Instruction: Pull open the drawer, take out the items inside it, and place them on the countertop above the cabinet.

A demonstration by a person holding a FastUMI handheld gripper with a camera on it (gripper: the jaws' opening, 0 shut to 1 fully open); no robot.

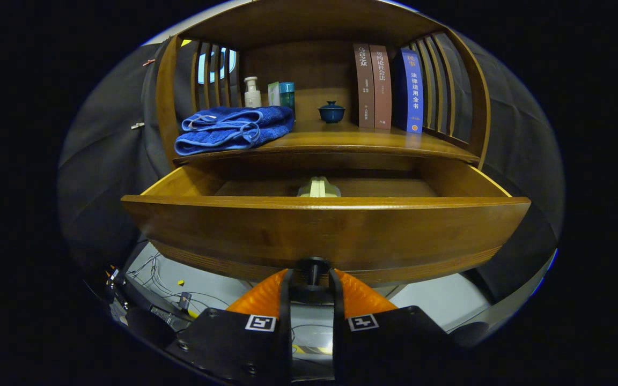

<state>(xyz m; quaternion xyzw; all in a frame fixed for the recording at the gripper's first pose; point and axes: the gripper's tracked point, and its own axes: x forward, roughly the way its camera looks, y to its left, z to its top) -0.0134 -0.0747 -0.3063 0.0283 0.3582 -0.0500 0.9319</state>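
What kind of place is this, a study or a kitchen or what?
Probably a mock-up study corner in a recording booth: a wooden cabinet with books and a blue towel above the open drawer, whose knob sits between the gripper fingers.

Single view, mounted on the orange two-finger gripper (pixel 311 287) and facing forward along its fingers. It sits low and close before the pulled-out brown wooden drawer (pixel 325 230), level with the black round knob (pixel 313 266) at the front panel's lower edge. It looks slightly upward over the drawer's front rim to the wooden countertop (pixel 341 140) and its back edge.
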